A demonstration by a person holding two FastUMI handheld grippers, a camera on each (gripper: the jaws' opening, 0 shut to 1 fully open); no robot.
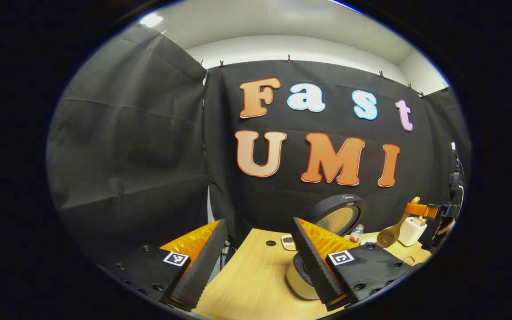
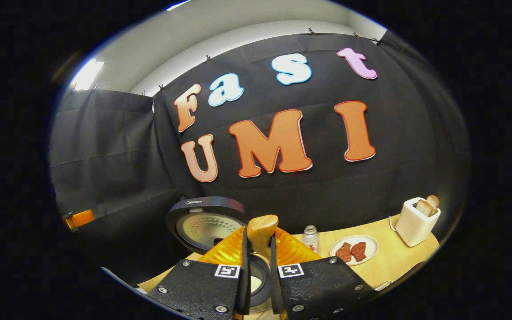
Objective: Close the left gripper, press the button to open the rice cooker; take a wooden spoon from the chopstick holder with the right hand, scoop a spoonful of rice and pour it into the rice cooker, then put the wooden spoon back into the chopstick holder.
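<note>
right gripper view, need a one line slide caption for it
Right gripper shut on the wooden spoon handle above the open rice cooker, with plate and toaster on the table.

You see the rice cooker (image 2: 211, 231) on the table (image 2: 389, 262); right of it stand a bottle (image 2: 311, 238), plate (image 2: 354, 250), then toaster (image 2: 416, 222).

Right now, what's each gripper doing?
Left gripper: open, holding nothing.
Right gripper: shut on the spoon, above the open cooker.
</note>
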